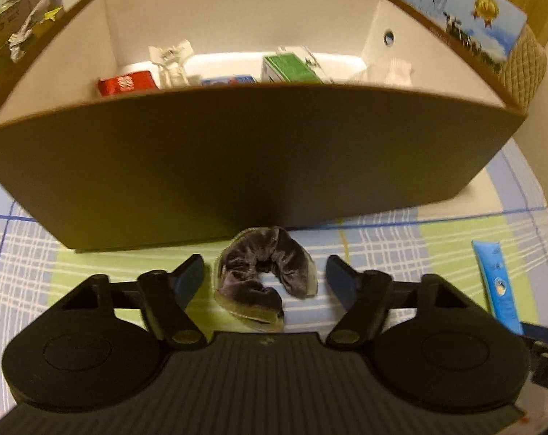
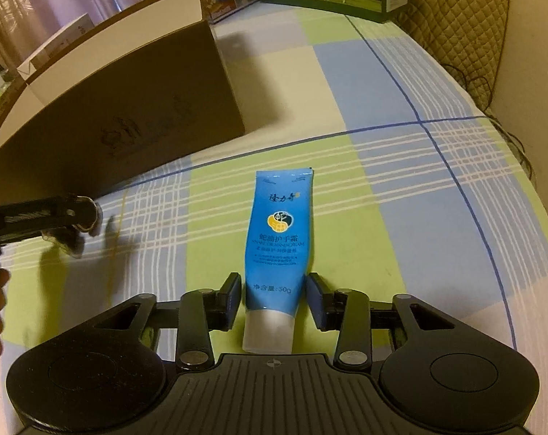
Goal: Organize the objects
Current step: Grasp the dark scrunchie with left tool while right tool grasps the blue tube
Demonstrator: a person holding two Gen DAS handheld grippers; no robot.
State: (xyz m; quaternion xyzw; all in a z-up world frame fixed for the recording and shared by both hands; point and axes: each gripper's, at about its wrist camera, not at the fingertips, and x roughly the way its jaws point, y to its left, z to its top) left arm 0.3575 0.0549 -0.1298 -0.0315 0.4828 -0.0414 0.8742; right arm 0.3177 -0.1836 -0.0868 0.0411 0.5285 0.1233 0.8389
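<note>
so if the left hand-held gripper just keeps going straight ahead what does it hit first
Probably the scrunchie, lying between the open fingers of the left hand-held gripper. Right behind it stands the brown wall of the box, though depth is hard to judge.

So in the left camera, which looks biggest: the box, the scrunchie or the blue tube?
1. Box, by far.
2. Scrunchie.
3. Blue tube, though its lower end is hidden, so the last two are unsure.

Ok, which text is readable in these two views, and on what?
Tube: "蛇油护手霜"
Tube, near cap: "净含量:50g"
Tube, top: brand in Chinese, too blurred to be sure.
Tube, small lines under the name: unreadable.
Blue carton: pale script, unreadable.
Box, outer side: faint print, unreadable.
</note>
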